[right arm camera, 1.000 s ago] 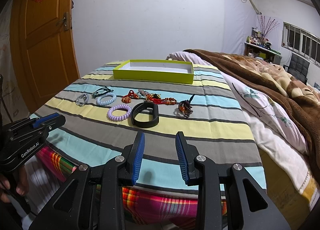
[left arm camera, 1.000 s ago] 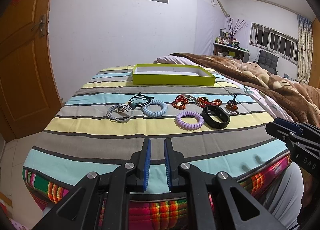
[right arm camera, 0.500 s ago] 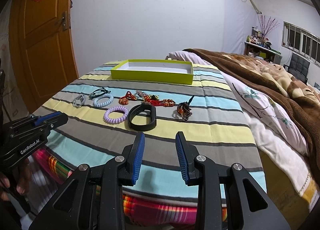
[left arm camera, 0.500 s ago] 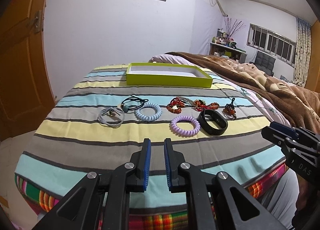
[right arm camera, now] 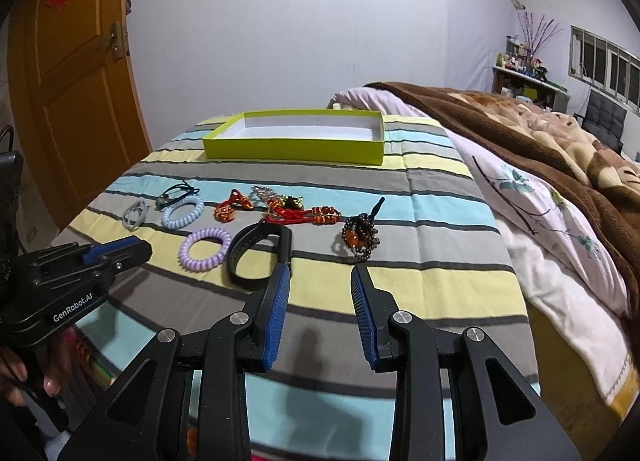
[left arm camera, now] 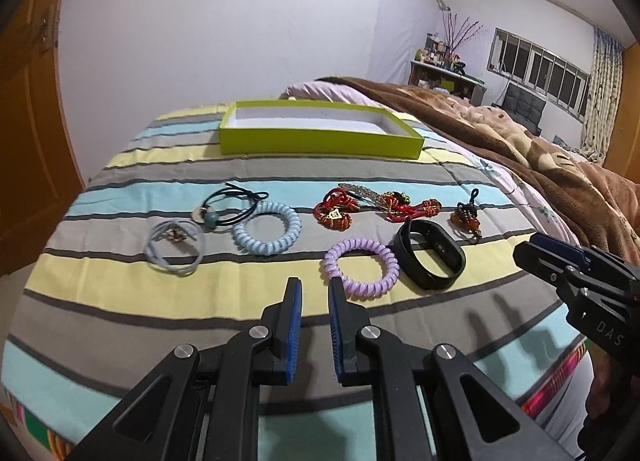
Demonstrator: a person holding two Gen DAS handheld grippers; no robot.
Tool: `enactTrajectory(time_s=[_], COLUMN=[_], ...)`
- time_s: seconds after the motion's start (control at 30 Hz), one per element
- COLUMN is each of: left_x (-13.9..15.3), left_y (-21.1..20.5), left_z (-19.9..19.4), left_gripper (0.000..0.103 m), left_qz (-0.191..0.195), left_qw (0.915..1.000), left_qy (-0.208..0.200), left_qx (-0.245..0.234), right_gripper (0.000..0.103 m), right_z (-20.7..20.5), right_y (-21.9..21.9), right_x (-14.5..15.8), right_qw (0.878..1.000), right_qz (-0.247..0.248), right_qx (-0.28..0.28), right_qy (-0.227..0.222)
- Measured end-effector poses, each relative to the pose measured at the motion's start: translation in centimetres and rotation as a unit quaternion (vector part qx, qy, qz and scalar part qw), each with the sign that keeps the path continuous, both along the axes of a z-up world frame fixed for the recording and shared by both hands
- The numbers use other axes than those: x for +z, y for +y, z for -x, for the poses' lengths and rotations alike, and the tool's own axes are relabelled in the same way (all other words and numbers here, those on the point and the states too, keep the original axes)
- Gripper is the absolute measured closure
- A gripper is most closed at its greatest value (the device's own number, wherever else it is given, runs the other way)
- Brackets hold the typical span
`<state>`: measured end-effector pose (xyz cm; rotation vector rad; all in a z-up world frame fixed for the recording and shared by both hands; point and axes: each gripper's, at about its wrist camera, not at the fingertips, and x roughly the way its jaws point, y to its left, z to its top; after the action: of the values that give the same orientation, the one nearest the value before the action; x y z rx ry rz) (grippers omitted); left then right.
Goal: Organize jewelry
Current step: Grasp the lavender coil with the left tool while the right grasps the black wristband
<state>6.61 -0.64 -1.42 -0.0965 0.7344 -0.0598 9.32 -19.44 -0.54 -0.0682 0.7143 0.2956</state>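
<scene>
Spread on a striped bedspread [left arm camera: 360,169], left to right in the left wrist view: grey hair tie [left arm camera: 174,247], dark cord tie with a teal bead [left arm camera: 228,207], pale blue coil tie [left arm camera: 267,228] touching that cord, red knotted charm [left arm camera: 335,213], lilac coil tie [left arm camera: 361,263], second red-and-gold knotted cord [left arm camera: 408,207], black wristband [left arm camera: 430,253] just beside the lilac coil, beaded amber pendant [left arm camera: 466,219] farthest right. Behind the row, well apart from it: open lime-green box [left arm camera: 320,143], white inside, nothing visible in it. Farther right, a brown blanket [left arm camera: 540,165] over the bed.

Left tongs [left arm camera: 314,289] hanging over the bedspread near the lilac coil, blue pads parted by a narrow gap, nothing between them. Right tongs [right arm camera: 320,275] spread wide, also holding nothing, left tip overlapping the near edge of the black wristband [right arm camera: 258,257] in view, contact impossible to tell; beaded pendant [right arm camera: 360,237] just beyond the gap. Fingers [right arm camera: 24,377] gripping the left handle at the lower left of the right wrist view.
</scene>
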Motion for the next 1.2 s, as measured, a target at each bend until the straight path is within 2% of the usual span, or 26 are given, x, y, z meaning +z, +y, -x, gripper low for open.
enactTrajectory(time_s=[0.23,0.6,0.77,0.83,1.07,1.2], left_x=[-0.8,-0.9,-1.1,-1.2,-1.4,-1.4], left_y=[-0.4,-0.9,-1.6,-1.8,-2.8,-2.6], left_z=[-2.6,-4.6,-5.3,-5.6,-5.9,-5.7], left_gripper=[0.090,0.090,0.090,0.090,0.090,0.093], left_qz=[0.008,0.028,0.010,0.005,-0.033,-0.034], left_qw=[0.9995,0.9984,0.9982,0.9979,0.9971,0.9972], left_qy=[0.028,0.045,0.055,0.060,0.063,0.060], left_qx=[-0.008,-0.019,-0.024,-0.024,-0.028,-0.026], right_gripper=[0.070,0.070,0.072,0.086,0.090,0.090], right_z=[-2.3,-4.7,-5.3,-5.5,-5.6,-5.5], right_y=[1.0,3.1,3.3,3.4,3.1,2.9], right_x=[-1.1,-2.4,-2.8,-3.0,-2.9,-2.8], right_qw=[0.999,0.996,0.994,0.994,0.993,0.993], right_qz=[-0.007,-0.012,-0.010,-0.007,-0.008,-0.013], right_qx=[0.023,0.056,0.058,0.058,0.056,0.053], right_qy=[0.035,0.075,0.088,0.096,0.103,0.103])
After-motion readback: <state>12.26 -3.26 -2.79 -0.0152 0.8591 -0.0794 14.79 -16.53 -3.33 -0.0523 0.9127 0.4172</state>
